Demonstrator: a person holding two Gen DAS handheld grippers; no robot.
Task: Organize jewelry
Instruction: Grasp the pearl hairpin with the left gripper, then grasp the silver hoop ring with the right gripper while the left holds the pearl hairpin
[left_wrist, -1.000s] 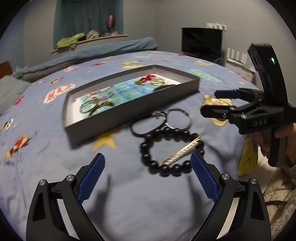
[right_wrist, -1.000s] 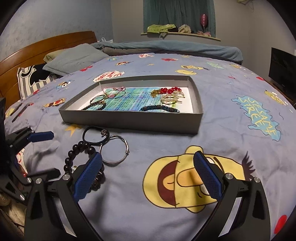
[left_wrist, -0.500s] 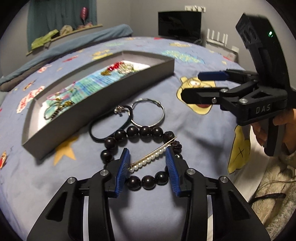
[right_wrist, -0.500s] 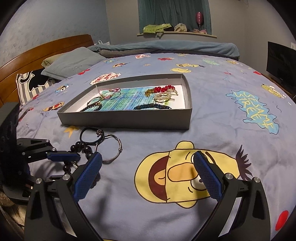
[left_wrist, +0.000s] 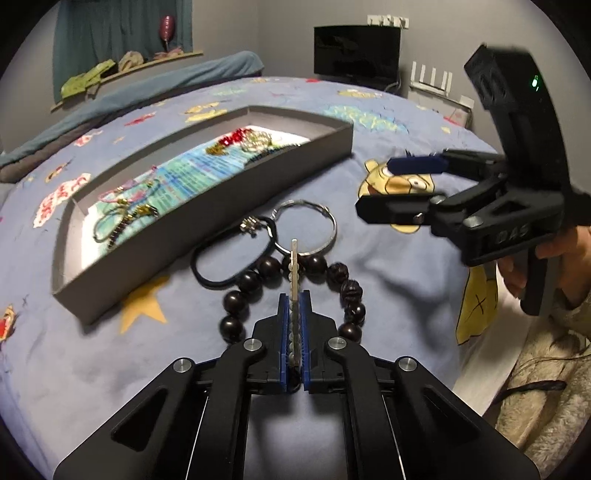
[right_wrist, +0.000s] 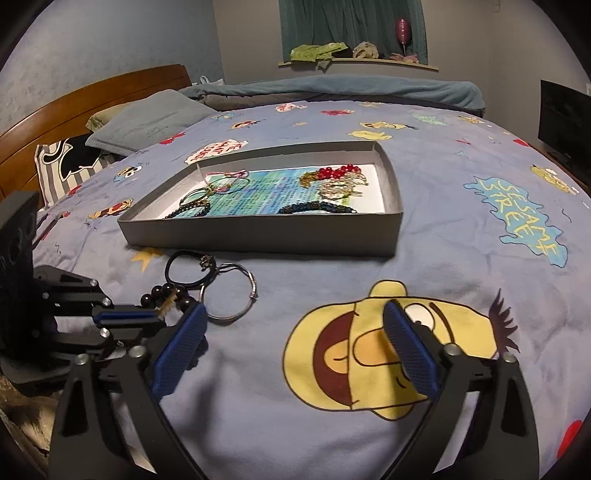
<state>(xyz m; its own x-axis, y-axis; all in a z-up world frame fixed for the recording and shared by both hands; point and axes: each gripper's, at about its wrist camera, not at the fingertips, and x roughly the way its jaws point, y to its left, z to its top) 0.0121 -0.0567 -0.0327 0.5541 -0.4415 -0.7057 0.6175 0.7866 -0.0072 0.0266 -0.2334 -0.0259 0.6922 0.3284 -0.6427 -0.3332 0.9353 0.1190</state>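
Note:
My left gripper is shut on a pearl hair clip, held edge-on above a dark bead bracelet on the bed. A black hair tie and a silver bangle lie just beyond. The grey tray with several jewelry pieces sits behind them. My right gripper is open and empty over the yellow cartoon face; it also shows in the left wrist view. In the right wrist view the left gripper holds the clip at lower left, near the bangle and tray.
The bed has a blue cartoon-print sheet. Pillows and a wooden headboard are at far left. A black monitor stands beyond the bed. The bed's edge and a fuzzy rug are at right.
My left gripper closed from wide open onto the pearl hair clip, which now stands edge-on between the pads. The right gripper stayed open and shifted slightly.

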